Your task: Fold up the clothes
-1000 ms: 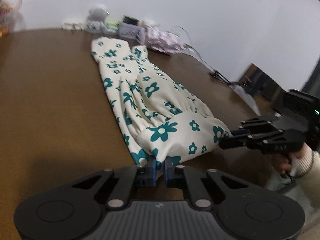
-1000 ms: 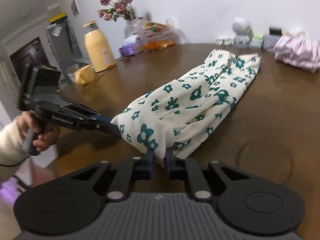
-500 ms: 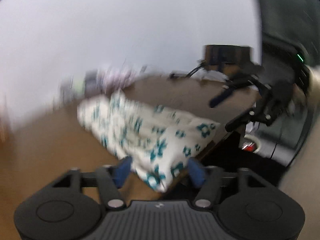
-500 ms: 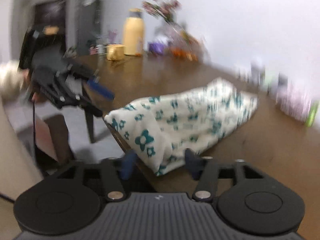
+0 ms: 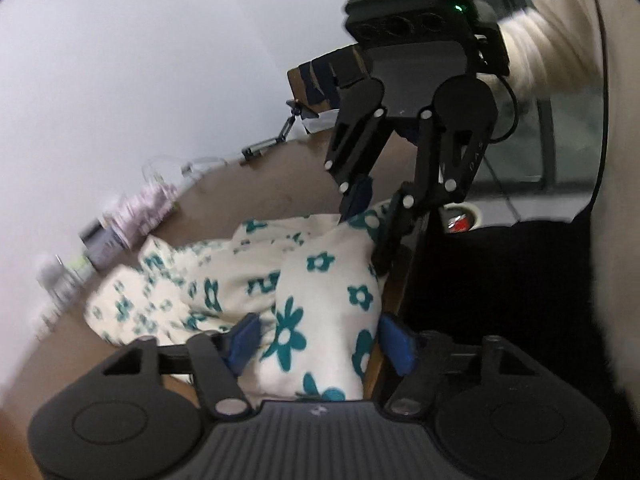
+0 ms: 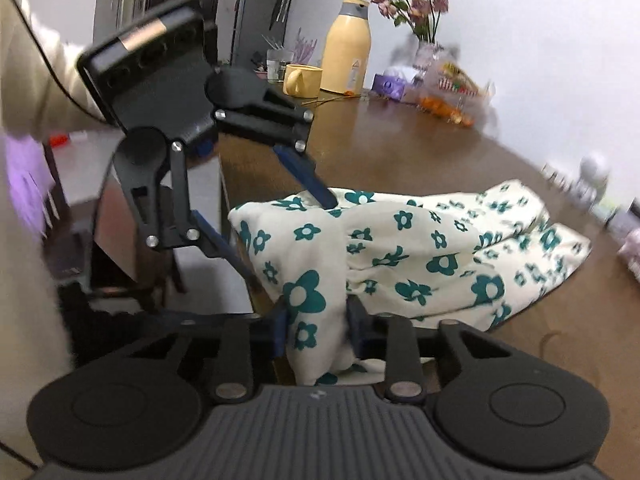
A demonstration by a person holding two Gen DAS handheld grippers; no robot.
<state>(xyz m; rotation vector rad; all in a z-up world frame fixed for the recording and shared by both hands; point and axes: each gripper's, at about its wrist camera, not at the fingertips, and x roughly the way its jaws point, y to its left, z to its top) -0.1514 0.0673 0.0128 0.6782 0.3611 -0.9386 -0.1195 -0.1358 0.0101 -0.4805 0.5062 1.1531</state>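
Floral garment point(image 6: 420, 248) lies at the table point(image 6: 400, 152) edge, near end overhanging. My left gripper point(image 5: 320, 340) and right gripper point(image 6: 316, 328) both straddle it, fingers apart, prob not pinching yet. Close both evenly on corners, lift together w/ hem taut

Black linkage grippers, silver screws, blue-padded jaws, cream knit sleeve point(image 5: 548, 36).

There are two grippers point(image 5: 320, 340) point(image 6: 316, 328), one floral garment point(image 6: 420, 248), one table point(image 6: 400, 148), one yellow bottle point(image 6: 347, 46), one yellow mug point(image 6: 302, 80) and one vase point(image 6: 426, 54) (with pink flowers).
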